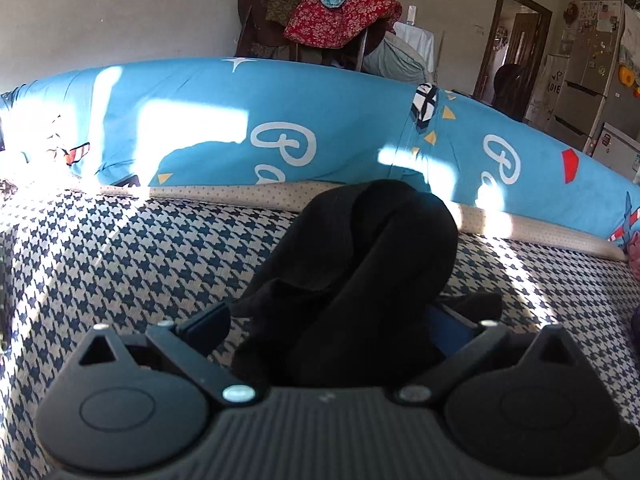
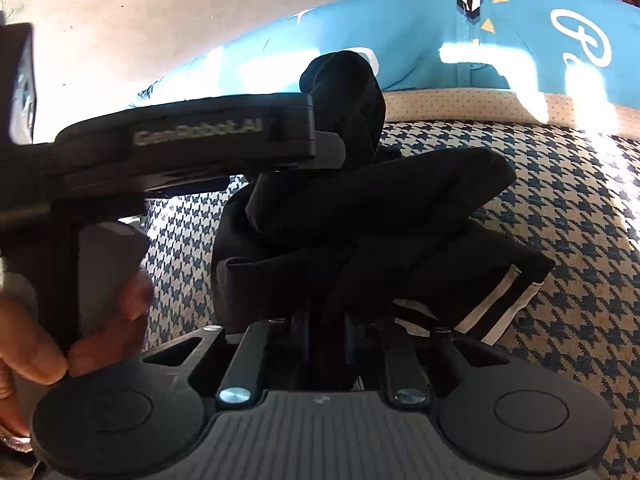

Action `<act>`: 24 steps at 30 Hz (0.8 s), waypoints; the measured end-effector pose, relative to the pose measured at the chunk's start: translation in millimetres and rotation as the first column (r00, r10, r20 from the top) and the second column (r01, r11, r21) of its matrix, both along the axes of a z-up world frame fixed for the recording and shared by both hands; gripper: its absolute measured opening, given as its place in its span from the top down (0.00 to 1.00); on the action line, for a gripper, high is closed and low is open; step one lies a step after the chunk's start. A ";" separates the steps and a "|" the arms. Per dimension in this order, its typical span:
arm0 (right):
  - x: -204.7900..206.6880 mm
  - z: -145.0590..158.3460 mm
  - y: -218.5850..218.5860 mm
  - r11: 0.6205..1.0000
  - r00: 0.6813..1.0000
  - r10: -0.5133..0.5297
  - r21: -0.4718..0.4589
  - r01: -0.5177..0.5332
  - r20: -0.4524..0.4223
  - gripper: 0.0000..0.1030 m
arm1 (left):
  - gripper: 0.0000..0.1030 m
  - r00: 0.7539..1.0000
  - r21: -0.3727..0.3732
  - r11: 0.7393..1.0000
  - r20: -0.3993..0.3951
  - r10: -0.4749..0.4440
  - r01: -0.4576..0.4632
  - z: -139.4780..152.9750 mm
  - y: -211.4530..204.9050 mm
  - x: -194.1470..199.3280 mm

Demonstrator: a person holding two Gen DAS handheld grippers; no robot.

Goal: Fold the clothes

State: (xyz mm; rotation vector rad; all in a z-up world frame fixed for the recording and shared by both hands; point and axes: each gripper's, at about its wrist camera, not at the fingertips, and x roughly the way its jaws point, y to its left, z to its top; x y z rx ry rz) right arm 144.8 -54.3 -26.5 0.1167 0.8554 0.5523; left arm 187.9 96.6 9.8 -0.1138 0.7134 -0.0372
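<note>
- Garment (image 1: 360, 264): black, soft and limp, judged light; it is bunched between both tools over the houndstooth bed (image 1: 120, 264).
- Left tool (image 1: 340, 332): cloth is gripped between wide-set fingers.
- Right tool (image 2: 328, 332): narrowed on a fold; hems are the better hold.

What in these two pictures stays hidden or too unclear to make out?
- Left wrist view: the left tongs fingertips are buried in the black garment; whether they pinch it cannot be told.
- Right wrist view: the right tongs tips are hidden by the same cloth.
- Right wrist view: the hand is cut off by the left edge.
- Left wrist view: the clothes pile is too jumbled to count pieces.
</note>
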 end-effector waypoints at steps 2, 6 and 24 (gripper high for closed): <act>-2.4 -1.3 2.5 1.000 1.000 0.029 0.001 -0.029 -0.009 0.82 | 0.06 0.996 0.038 0.996 -0.039 0.081 -0.079 -6.4 8.3 3.6; -9.1 -2.6 7.8 0.995 0.995 0.096 -0.011 -0.096 -0.012 0.82 | 0.08 0.969 0.023 0.977 -0.127 0.212 -0.211 -14.8 33.6 10.2; -3.7 24.5 -25.7 0.995 0.998 0.050 0.088 -0.052 0.027 0.80 | 0.03 0.819 0.122 0.838 -0.178 0.546 -0.532 -21.5 101.1 3.5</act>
